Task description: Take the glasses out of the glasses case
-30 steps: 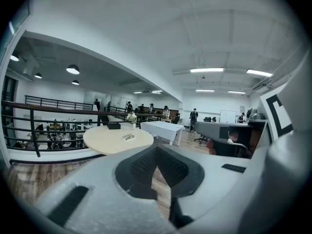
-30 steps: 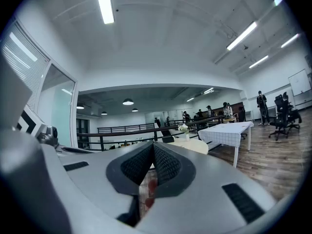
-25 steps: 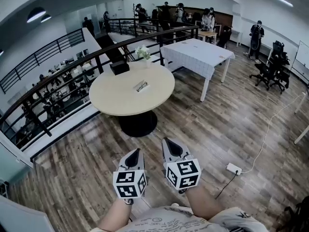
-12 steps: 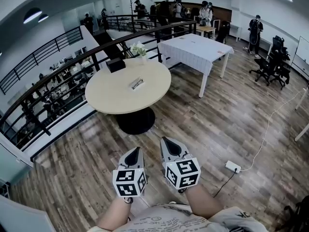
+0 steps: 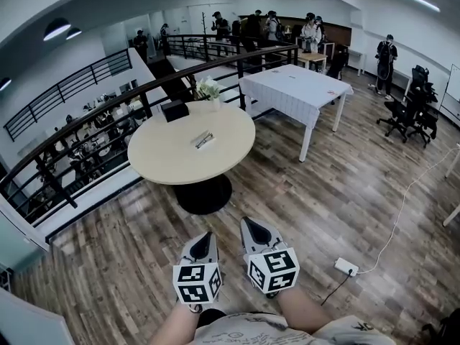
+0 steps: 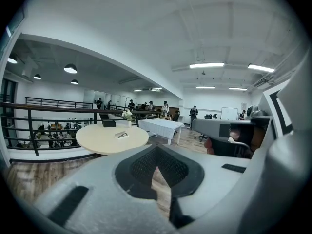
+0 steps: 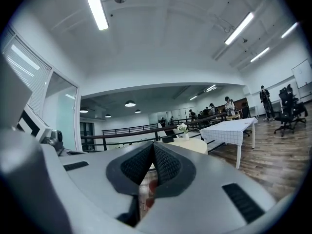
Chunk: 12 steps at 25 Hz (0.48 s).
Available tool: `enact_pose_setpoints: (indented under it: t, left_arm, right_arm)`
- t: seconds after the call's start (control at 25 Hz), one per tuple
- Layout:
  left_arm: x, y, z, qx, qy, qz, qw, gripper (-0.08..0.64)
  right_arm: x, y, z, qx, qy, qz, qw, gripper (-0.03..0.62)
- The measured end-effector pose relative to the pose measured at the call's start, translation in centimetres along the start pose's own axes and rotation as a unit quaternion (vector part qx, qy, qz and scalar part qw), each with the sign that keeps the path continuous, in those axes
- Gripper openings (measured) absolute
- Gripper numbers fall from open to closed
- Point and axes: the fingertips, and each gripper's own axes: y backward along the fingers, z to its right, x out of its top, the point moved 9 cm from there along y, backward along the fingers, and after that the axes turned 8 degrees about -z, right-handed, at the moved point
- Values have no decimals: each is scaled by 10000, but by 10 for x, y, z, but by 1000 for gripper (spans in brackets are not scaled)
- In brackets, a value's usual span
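Observation:
A small glasses case (image 5: pixel 205 139) lies on a round beige table (image 5: pixel 165 157) some way ahead of me; I cannot tell whether it lies open. In the left gripper view the glasses case (image 6: pixel 122 134) is a tiny shape on the round table (image 6: pixel 105 139). Both grippers hang low by my body, over the wooden floor and far short of the table. My left gripper (image 5: pixel 203 237) (image 6: pixel 157 147) is shut with nothing in it. Beside it, my right gripper (image 5: pixel 253 225) (image 7: pixel 153 144) is also shut and empty.
A black box (image 5: pixel 175 110) and a vase of white flowers (image 5: pixel 210 88) stand at the round table's far edge. A black railing (image 5: pixel 108 106) runs behind it. A table with a white cloth (image 5: pixel 298 88) stands to the right. A power strip (image 5: pixel 346 267) lies on the floor.
The head view has shifted a little, and the grippers sit slightly lower in it. Both grippers stay shut, side by side, and the case has not moved on the table.

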Motion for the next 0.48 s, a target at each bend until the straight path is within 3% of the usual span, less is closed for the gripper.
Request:
enact_pose_setpoints:
  t: [0.16,0.48]
  left_arm:
    - [-7,-5,4,27,30,-52,10000,8]
    - [-10,-27,-1,-43,29,-143,9999,8]
  right_arm:
    - [-2,2,6,-23,-54,164,9998,15]
    - [-13,-13,13,80,-112,7,9999,14]
